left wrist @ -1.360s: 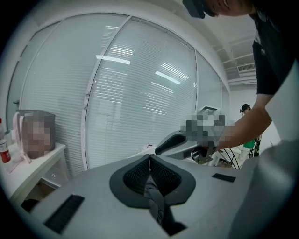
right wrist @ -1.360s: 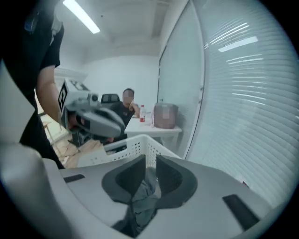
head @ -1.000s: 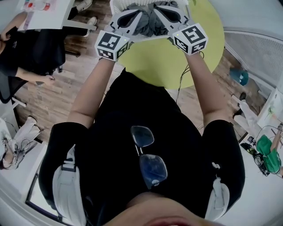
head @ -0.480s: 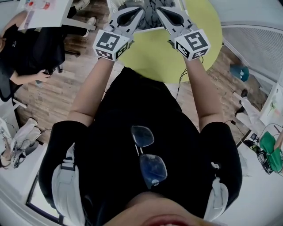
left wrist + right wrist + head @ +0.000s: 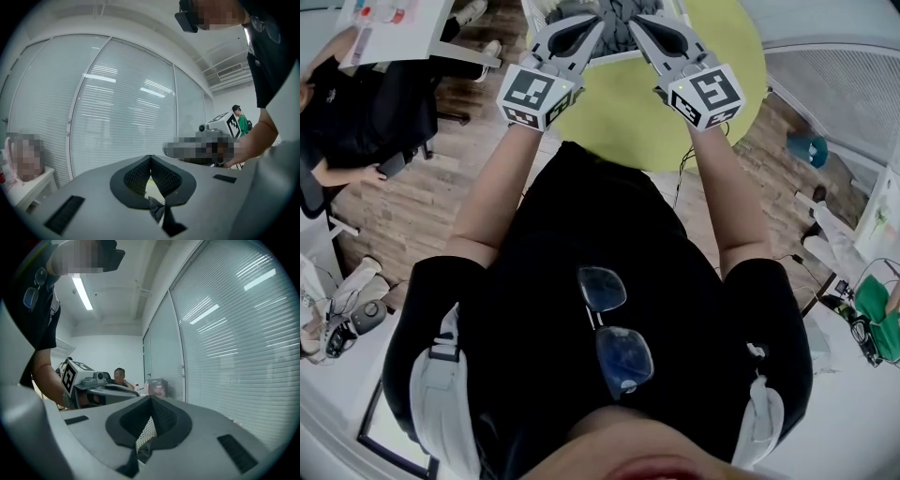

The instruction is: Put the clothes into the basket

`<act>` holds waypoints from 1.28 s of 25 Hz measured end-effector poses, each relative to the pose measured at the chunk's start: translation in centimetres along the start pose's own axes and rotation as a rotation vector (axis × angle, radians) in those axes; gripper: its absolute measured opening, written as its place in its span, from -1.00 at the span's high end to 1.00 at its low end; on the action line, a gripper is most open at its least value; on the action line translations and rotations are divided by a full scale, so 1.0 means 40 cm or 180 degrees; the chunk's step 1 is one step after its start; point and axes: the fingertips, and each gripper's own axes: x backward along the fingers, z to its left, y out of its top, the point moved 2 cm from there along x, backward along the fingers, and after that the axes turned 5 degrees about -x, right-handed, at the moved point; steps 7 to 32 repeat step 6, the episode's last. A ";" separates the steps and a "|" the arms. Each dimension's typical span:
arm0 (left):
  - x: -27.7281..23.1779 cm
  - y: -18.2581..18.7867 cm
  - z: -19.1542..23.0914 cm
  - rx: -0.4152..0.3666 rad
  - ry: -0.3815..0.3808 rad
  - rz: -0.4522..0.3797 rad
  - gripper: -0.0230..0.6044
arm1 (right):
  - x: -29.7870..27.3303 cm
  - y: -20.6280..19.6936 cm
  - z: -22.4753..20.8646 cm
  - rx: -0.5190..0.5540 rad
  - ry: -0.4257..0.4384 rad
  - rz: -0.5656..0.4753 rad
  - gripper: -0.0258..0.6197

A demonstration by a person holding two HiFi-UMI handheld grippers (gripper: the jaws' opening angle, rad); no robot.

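Sitting in white basket (image 5: 617,57), grey clothes (image 5: 614,17) between closed left gripper (image 5: 150,158), right gripper (image 5: 151,399).

head view: overhead, steeply down | gripper views: close behind own jaws, roughly level | shared: window blinds (image 5: 126,117)

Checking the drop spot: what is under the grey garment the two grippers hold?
A white lattice basket shows beneath the grey garment, standing on a round lime-green rug. The garment covers the basket's inside, so its contents cannot be seen.
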 end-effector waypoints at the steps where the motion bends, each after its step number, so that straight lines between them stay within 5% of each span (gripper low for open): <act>1: 0.000 0.002 -0.002 -0.0004 -0.0003 -0.0005 0.89 | 0.003 0.002 0.001 0.0003 -0.0003 -0.0008 0.84; 32: 0.006 0.006 0.000 -0.0029 -0.0012 -0.0027 0.89 | 0.009 0.006 0.002 0.0015 -0.0020 -0.0036 0.84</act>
